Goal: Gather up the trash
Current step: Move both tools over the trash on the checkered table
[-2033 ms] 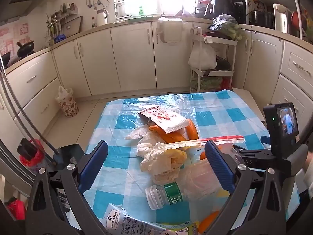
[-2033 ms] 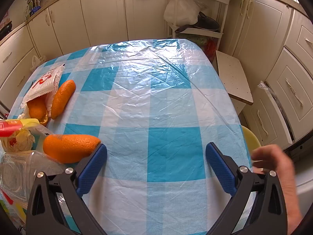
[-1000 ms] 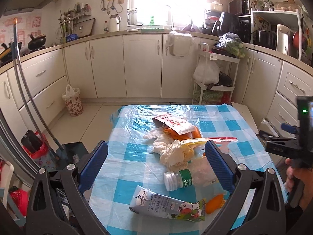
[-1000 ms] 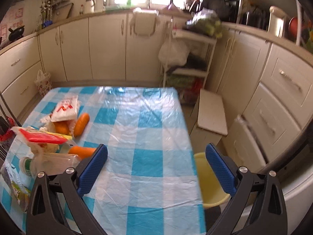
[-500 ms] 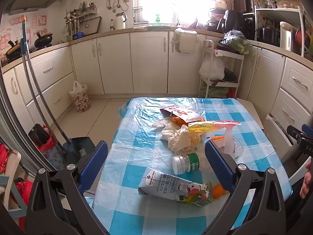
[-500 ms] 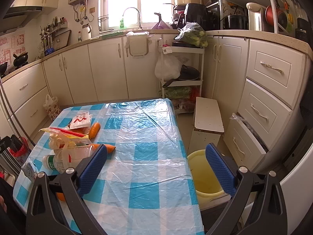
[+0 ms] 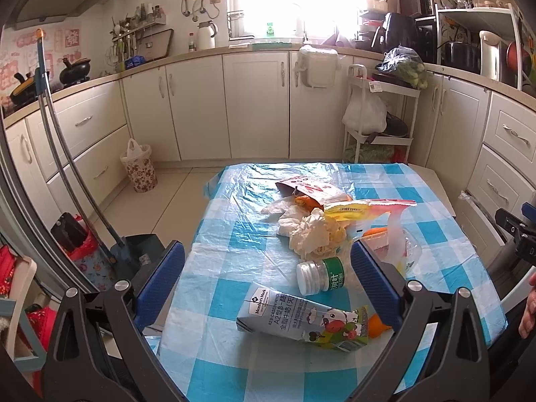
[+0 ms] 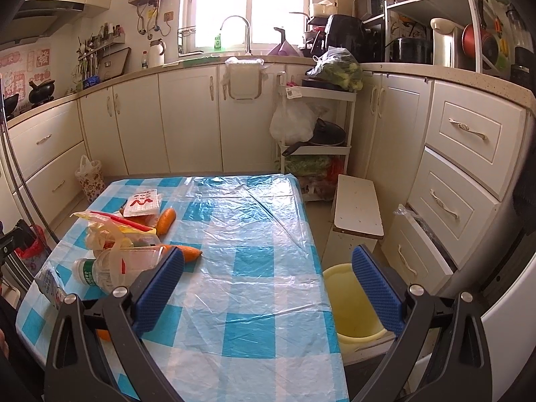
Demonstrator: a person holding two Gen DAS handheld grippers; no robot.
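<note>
Above the checkered desk, we hold both tongs spread and empty, left tongs over milk carton, right tongs near yellow bin.

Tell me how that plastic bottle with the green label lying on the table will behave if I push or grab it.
The plastic bottle lies on its side, so a push would probably roll it across the slick plastic tablecloth. It looks clear and empty, so likely light and easily dented. Its round body may slip between the pads.

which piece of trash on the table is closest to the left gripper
The milk carton, lying flat at the table's near edge, just ahead of the left gripper; the bottle lies beyond it.
</note>
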